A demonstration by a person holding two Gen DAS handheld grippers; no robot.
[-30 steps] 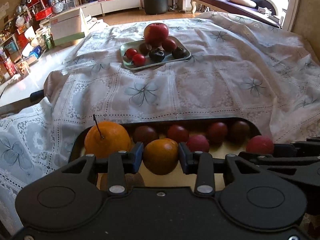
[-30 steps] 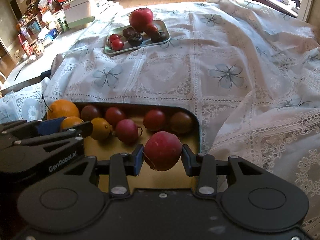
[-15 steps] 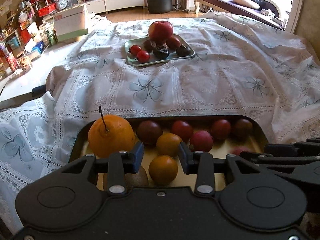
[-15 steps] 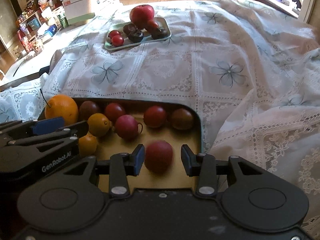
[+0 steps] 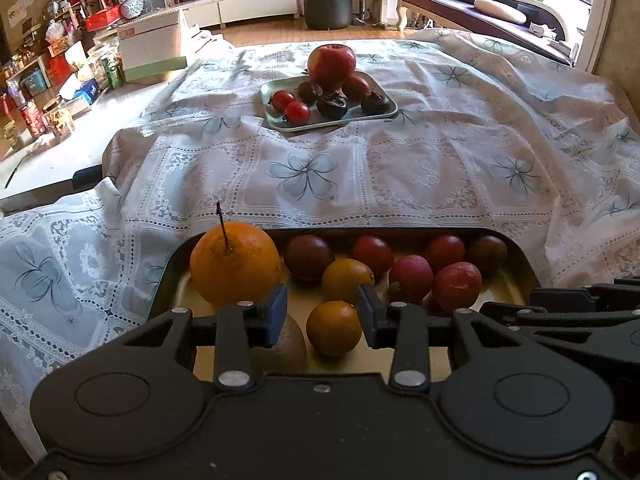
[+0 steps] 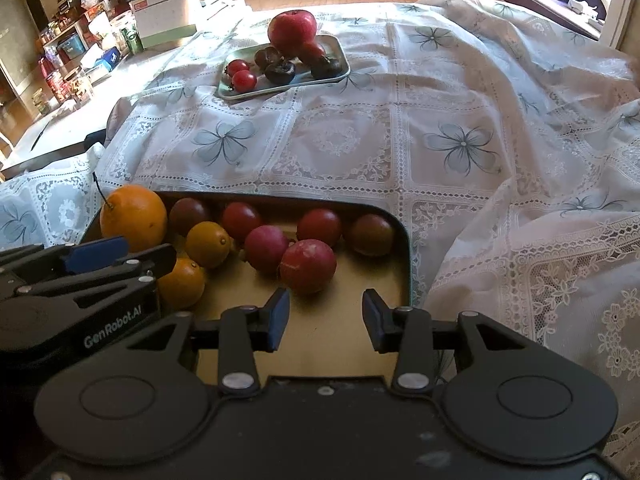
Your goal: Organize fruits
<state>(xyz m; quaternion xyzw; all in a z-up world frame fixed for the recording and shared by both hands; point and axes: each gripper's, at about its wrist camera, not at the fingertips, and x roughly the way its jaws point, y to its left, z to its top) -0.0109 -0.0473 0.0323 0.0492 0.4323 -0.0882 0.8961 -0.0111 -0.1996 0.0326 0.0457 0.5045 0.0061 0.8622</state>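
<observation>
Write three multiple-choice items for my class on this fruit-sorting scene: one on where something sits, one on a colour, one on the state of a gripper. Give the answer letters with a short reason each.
1. Where is the big red apple?
A. on the far pale tray
B. in the near dark tray
C. on the bare cloth

2. What colour is the largest fruit in the near tray?
A. green
B. orange
C. purple

3. How is the right gripper?
A. shut on a red fruit
B. open, holding nothing
C. shut on the tray rim

Answers: 1 A, the apple sits among the small fruits on the far tray. 2 B, the stemmed fruit at the tray's left end is orange. 3 B, its jaws stand apart with only tray floor between them; the red fruit lies beyond.
</observation>
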